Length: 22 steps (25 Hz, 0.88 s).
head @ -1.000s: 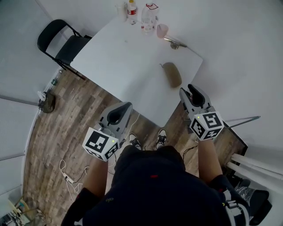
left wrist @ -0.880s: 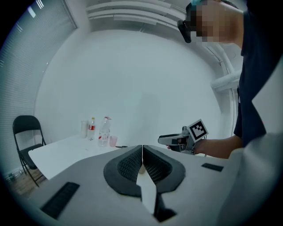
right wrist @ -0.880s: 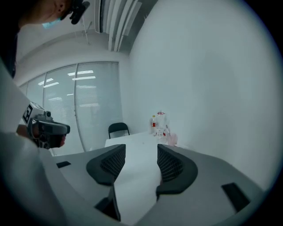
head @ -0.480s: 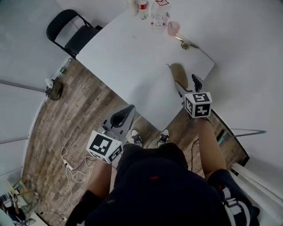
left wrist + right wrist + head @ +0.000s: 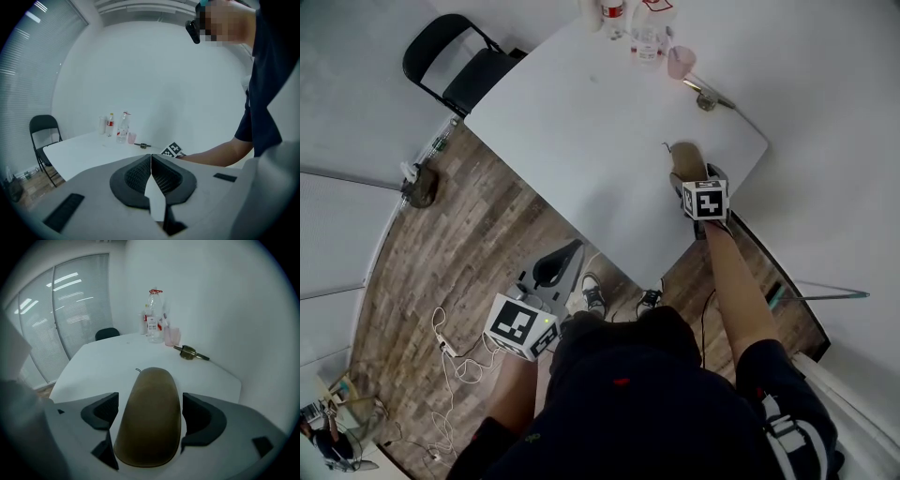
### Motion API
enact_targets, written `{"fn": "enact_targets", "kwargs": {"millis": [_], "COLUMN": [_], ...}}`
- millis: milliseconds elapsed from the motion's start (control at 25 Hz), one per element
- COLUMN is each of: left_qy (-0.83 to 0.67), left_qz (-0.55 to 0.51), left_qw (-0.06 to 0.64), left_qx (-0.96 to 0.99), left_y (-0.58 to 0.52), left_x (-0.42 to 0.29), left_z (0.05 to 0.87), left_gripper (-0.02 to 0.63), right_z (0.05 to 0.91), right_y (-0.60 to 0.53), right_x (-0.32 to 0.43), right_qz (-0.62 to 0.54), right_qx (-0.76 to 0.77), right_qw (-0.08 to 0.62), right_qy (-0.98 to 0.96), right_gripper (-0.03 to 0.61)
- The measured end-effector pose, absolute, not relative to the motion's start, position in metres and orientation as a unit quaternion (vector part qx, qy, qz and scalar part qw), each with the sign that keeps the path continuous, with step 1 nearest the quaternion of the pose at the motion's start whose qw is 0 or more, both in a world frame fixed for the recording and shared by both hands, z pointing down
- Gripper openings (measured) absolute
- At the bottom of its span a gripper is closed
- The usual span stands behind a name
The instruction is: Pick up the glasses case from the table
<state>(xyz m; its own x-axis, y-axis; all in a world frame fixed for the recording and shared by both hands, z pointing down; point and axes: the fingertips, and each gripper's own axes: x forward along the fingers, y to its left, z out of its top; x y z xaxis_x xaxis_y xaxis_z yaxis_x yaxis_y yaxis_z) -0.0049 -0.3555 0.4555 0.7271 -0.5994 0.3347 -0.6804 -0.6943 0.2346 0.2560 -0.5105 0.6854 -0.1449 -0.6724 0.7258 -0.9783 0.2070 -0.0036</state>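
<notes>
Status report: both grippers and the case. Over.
Left gripper shut, empty, off the table. Right gripper opening, jaws straddle the case, no grip yet. Case flat on table. Bottles and cup stand clear, far end.

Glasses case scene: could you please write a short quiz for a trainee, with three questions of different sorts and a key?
1. True or false: the jaws of the left gripper are together, with nothing between them.
2. What lies between the jaws of the right gripper?
A. the pink cup
B. the brown glasses case
C. the water bottle
3. Fill in: the glasses case rests on the white ____.

Key
1. True.
2. B. The case lies between the jaws, which are opening and do not press on it.
3. table.
</notes>
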Motion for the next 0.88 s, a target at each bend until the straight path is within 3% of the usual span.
{"fn": "enact_targets", "kwargs": {"millis": [560, 880], "left_qy": [-0.345, -0.329], "left_qz": [0.115, 0.101], "left_qw": [0.176, 0.166], "left_qx": [0.915, 0.924], "left_y": [-0.356, -0.350], "left_x": [-0.015, -0.011], "left_z": [0.454, 0.445], "left_gripper": [0.023, 0.023], "right_z": [0.709, 0.628], "right_y": [-0.511, -0.494], "right_x": [0.263, 0.244], "right_qz": [0.285, 0.234], "right_qx": [0.602, 0.602], "right_qw": [0.281, 0.208], "right_qy": [-0.691, -0.735], "right_gripper": [0.402, 0.400]}}
